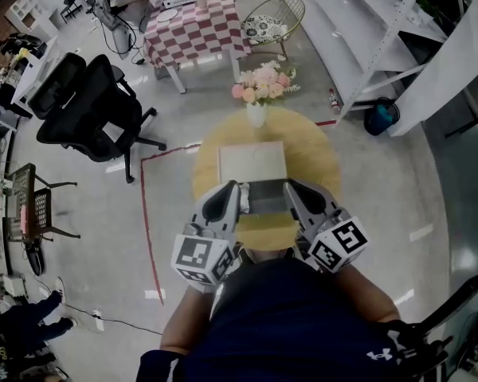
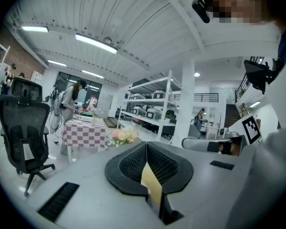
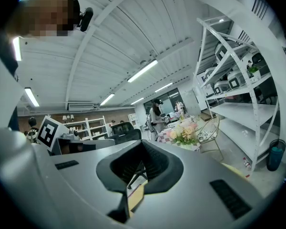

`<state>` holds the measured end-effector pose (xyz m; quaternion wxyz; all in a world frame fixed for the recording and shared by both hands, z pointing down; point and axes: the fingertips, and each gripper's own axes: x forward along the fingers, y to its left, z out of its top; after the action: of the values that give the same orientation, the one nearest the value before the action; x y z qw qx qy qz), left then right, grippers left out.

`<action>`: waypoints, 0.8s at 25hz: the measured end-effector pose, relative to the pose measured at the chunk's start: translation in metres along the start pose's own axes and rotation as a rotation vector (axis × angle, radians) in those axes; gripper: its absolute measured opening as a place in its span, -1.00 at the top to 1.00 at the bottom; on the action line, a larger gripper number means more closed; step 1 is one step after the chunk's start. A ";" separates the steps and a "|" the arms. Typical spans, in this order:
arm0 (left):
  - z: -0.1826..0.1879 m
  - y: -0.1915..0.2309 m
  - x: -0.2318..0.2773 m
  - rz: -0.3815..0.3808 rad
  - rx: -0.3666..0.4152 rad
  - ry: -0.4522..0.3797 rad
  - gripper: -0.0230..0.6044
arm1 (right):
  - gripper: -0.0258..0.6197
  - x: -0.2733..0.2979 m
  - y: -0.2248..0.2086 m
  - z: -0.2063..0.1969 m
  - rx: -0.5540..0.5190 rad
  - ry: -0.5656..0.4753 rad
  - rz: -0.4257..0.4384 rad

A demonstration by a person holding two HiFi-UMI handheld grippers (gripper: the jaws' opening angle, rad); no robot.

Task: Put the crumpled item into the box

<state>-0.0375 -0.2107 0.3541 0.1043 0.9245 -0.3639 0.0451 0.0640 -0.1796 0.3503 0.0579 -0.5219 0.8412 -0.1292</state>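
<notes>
A pale flat box (image 1: 252, 162) lies in the middle of a round yellow table (image 1: 319, 161). Just in front of it, a grey shape (image 1: 267, 198) sits between my two grippers; I cannot tell what it is, and no crumpled item shows clearly. My left gripper (image 1: 233, 191) and right gripper (image 1: 291, 188) are held close to the person's body at the table's near edge, tips pointing at the box. In the left gripper view the left gripper (image 2: 146, 148) has its jaws pressed together on nothing. The right gripper (image 3: 143, 147) also has its tips together, empty.
A white vase of pink flowers (image 1: 260, 87) stands at the table's far edge. A black office chair (image 1: 92, 106) is to the left, with a checked table (image 1: 195, 24) and a wire chair (image 1: 272, 18) beyond. White shelving (image 1: 366, 30) and a blue bag (image 1: 380, 119) are at the right. Red tape (image 1: 146, 221) marks the floor.
</notes>
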 end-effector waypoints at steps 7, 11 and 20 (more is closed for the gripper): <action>0.004 -0.002 -0.001 -0.006 0.017 -0.006 0.87 | 0.91 0.001 0.001 0.004 -0.010 -0.012 0.001; 0.002 -0.002 -0.002 0.001 0.008 -0.002 0.87 | 0.91 -0.002 -0.004 0.002 -0.004 -0.006 -0.023; 0.000 -0.002 -0.002 -0.001 0.005 0.001 0.87 | 0.91 -0.001 -0.003 0.001 0.007 -0.002 -0.017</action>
<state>-0.0378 -0.2077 0.3532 0.1021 0.9249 -0.3632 0.0466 0.0670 -0.1802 0.3506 0.0594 -0.5290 0.8362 -0.1323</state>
